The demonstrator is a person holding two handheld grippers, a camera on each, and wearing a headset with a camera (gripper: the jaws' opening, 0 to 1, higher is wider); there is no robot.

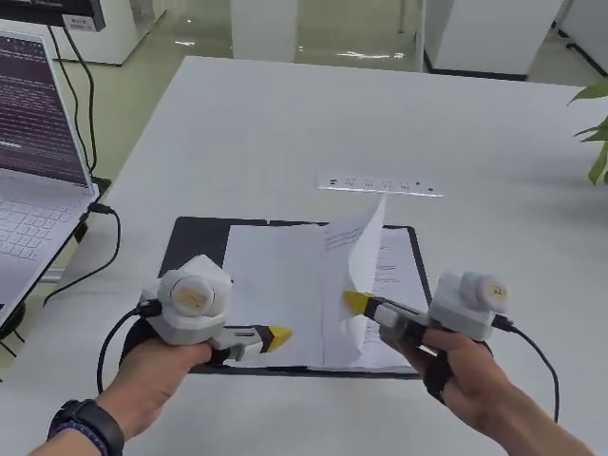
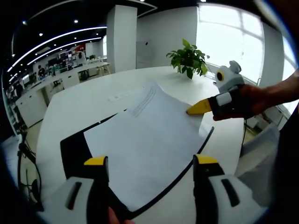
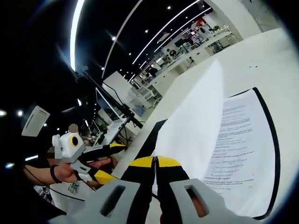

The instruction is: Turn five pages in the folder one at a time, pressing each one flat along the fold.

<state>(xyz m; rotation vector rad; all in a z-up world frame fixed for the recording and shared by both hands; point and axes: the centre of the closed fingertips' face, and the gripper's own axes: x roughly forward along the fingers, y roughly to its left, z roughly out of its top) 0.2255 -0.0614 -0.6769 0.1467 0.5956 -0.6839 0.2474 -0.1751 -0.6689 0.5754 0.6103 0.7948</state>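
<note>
**Work item.** The black flat folder point(image 1: 180, 249) with white printed pages lies open on the white table point(image 1: 285, 123), directly in front of the person, with its spine running away from them.

**Right gripper.** The right gripper point(image 3: 155, 162) has its yellow-tipped jaws pressed together on the lower edge of one white printed sheet point(image 1: 366, 252). The sheet stands up near the fold and leans over the right-hand stack. Holding it by the near edge lifts a single page clear of those beneath, so only one turns.

**Left gripper.** The left gripper point(image 2: 149, 161) has its jaws spread wide, with nothing between them. It sits at the near edge of the left-hand page, pointing towards the fold. Whether it touches the paper cannot be told. This position judges as readiness to receive the sheet and press it flat.

**Step in hand.** The page is mid-turn; pressing along the fold is not yet done.
</note>
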